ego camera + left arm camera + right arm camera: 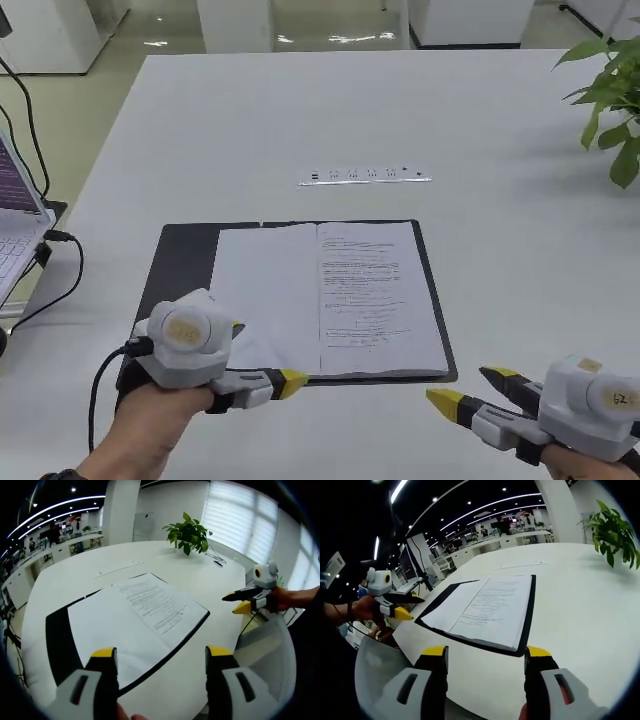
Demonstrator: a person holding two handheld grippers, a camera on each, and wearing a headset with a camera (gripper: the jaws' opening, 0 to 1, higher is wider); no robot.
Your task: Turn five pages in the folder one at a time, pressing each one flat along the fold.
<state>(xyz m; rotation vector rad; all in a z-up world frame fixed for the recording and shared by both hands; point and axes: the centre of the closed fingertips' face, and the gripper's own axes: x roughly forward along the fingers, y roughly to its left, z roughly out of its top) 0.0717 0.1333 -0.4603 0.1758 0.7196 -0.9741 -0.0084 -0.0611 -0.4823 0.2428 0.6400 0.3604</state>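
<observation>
While the folder (185,265) lies open and flat on the white table (300,110), both grippers sit at its near edge with nothing held. A blank page (265,290) covers the left side and a printed page (375,295) the right, with the black cover showing at the far left. The left gripper (288,381) is at the near left of the folder, its yellow tips pointing right along the bottom of the blank page; in its own view (161,655) the jaws stand wide apart. The right gripper (468,388) is over bare table just off the near right corner, jaws also spread wide (486,652). A power strip (365,177) lies beyond the folder, a plant (615,100) at far right, a laptop (15,215) at left.
</observation>
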